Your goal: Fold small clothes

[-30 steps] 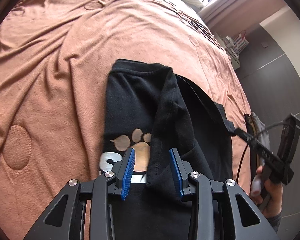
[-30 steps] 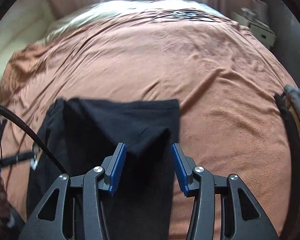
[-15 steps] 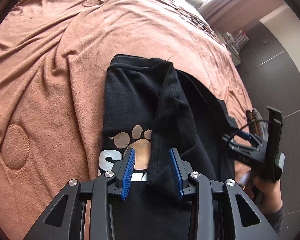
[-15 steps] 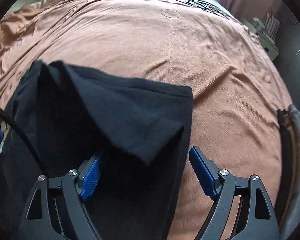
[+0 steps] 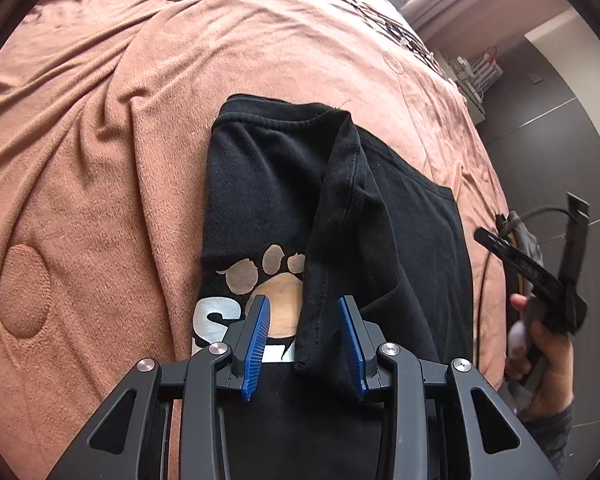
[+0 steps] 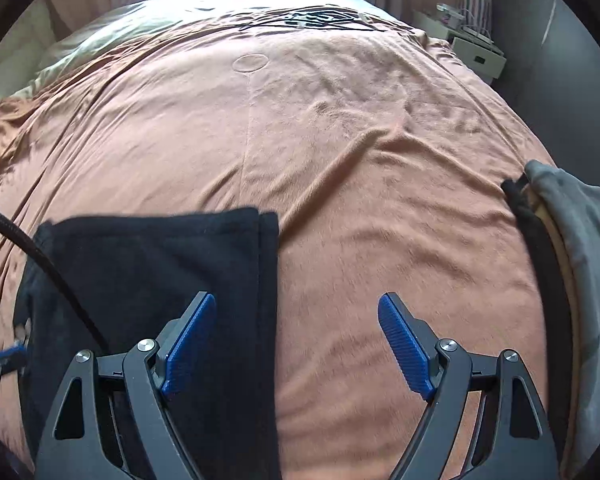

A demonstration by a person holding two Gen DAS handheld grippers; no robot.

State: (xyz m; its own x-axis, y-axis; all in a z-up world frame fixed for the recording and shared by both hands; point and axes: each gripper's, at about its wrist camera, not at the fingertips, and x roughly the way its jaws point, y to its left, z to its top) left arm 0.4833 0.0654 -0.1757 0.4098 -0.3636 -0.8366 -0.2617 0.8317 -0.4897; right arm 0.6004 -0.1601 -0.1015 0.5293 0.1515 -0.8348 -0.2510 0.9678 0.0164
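**Shirt on the blanket, right jaws wide**

A black shirt (image 5: 284,200) is laid on the brown blanket (image 5: 100,160), partly folded. A fold of the shirt is seen between the narrow jaws of the left gripper (image 5: 304,340); a grip cannot be told. The right gripper (image 6: 296,344) is spread wide and holds nothing, beside the shirt's edge.

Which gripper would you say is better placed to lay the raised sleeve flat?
Left: the left gripper probably has the black shirt's sleeve between its pads; the right gripper is open and empty.
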